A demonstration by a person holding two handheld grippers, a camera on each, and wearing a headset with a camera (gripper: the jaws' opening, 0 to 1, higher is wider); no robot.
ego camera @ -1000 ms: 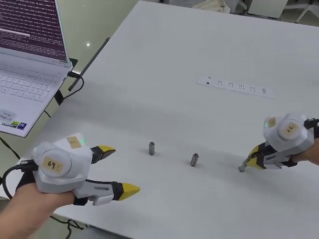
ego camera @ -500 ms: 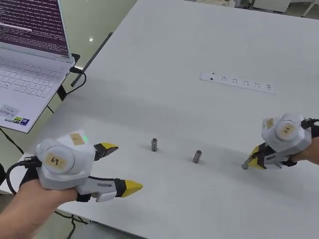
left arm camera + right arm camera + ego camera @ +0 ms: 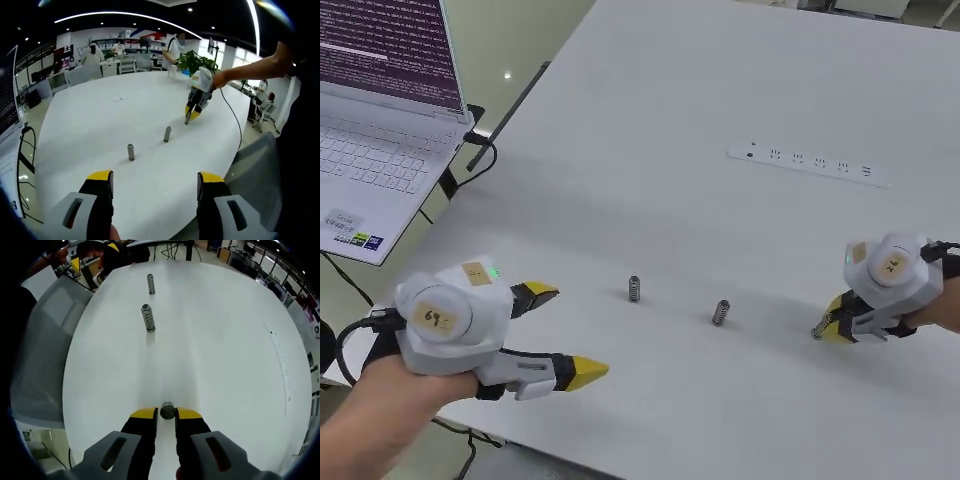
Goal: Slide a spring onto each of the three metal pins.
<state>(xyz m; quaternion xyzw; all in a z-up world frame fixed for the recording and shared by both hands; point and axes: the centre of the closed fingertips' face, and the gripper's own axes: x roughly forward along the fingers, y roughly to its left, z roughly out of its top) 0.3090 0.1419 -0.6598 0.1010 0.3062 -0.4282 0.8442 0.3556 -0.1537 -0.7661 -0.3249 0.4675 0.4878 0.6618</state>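
Your right gripper point(image 3: 833, 322) has its jaws pinched nearly together on the third spring point(image 3: 167, 411), low over the table point(image 3: 720, 80) on your side of the power strip point(image 3: 810, 165), presumably to seat it on its pin. Your left gripper point(image 3: 568, 332) is spread wide and holds nothing, well left of the strip, likely standing by out of the way. The other two springs point(image 3: 634, 288) point(image 3: 721, 312) stand upright nearer you than the strip; surface plain white and smooth, laptop point(image 3: 370, 150) far left of the strip, open-plan office beyond.
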